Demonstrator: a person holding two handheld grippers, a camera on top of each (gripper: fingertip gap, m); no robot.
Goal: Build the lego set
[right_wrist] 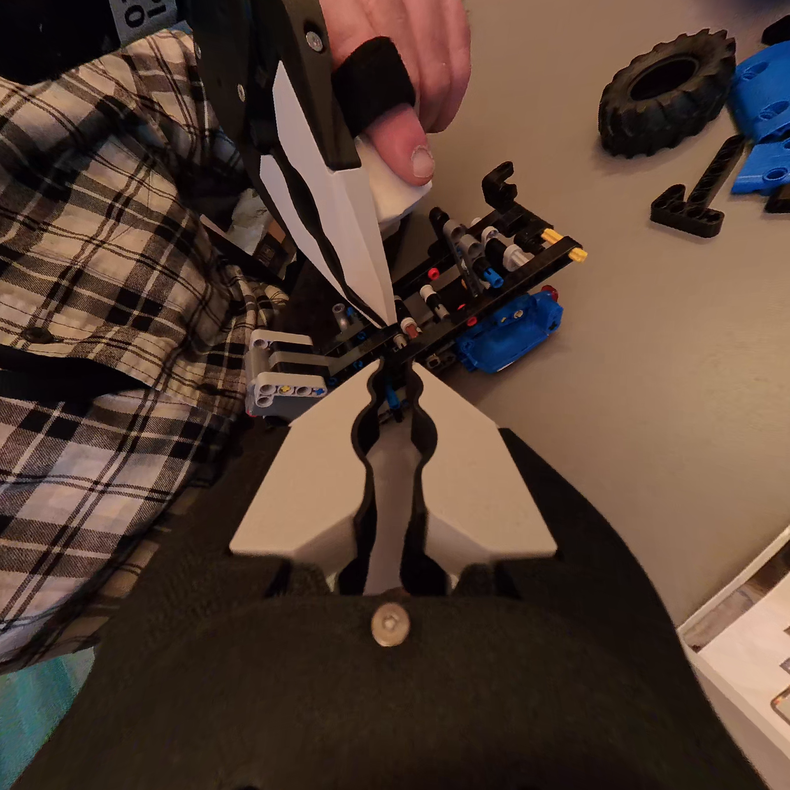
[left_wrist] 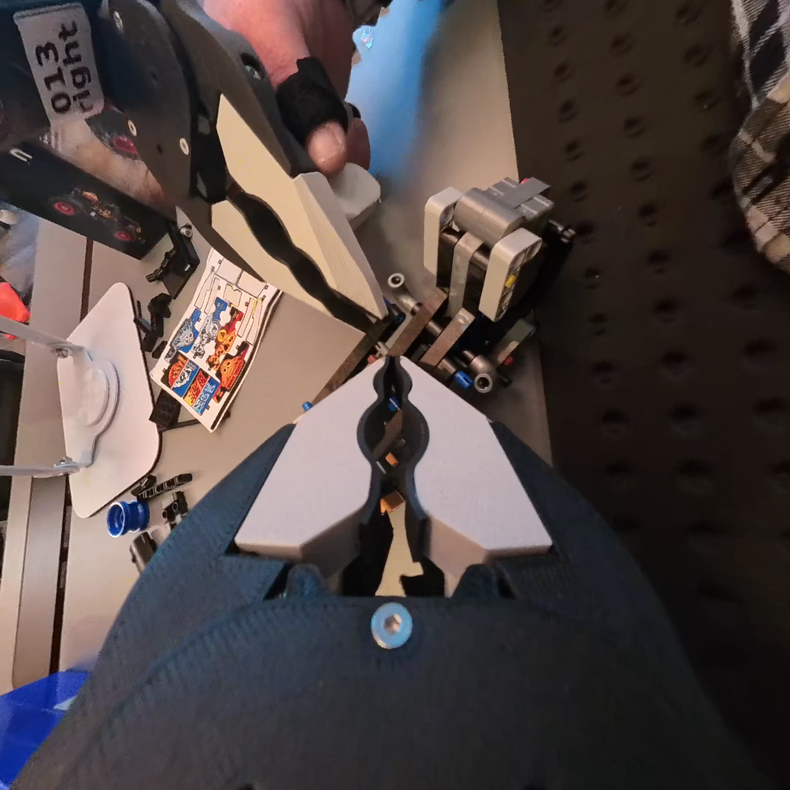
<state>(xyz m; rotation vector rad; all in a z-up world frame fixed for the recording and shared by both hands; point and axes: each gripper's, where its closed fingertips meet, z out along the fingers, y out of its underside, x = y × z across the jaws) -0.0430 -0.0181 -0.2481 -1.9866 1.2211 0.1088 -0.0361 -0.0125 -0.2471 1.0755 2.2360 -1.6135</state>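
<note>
Grey tabletop point(right_wrist: 641, 384) under warm, dim light, with a plaid shirt point(right_wrist: 107, 256) close on one side. The lego chassis point(right_wrist: 470, 299), a black beam frame with grey, blue, red and yellow pins, sits on the tabletop between my two tools, a blue block point(right_wrist: 504, 337) at one end and a grey-and-black block point(left_wrist: 483, 243) at the other. My left tool point(left_wrist: 392, 361) is clenched on the edge of the frame: in the left wrist view its tips meet on a dark beam, with bits of the model visible in the gap between the fingers. My right tool point(right_wrist: 395, 363) is pinched on the frame as well, tips together on a black beam at mid-length. Each view shows the other tool coming in from the upper left, its tips touching the frame right next to my own. Off to the side I see a sticker sheet point(left_wrist: 209, 342) lying flat, a white stand base point(left_wrist: 111, 397), a small blue hub point(left_wrist: 126, 518) and loose black pins point(left_wrist: 166, 485). In the right wrist view a black tyre point(right_wrist: 667, 94), blue panels point(right_wrist: 765, 115) and a black T-shaped beam point(right_wrist: 697, 192) lie well apart from the chassis. A white box corner point(right_wrist: 744, 667) shows at lower right.
</note>
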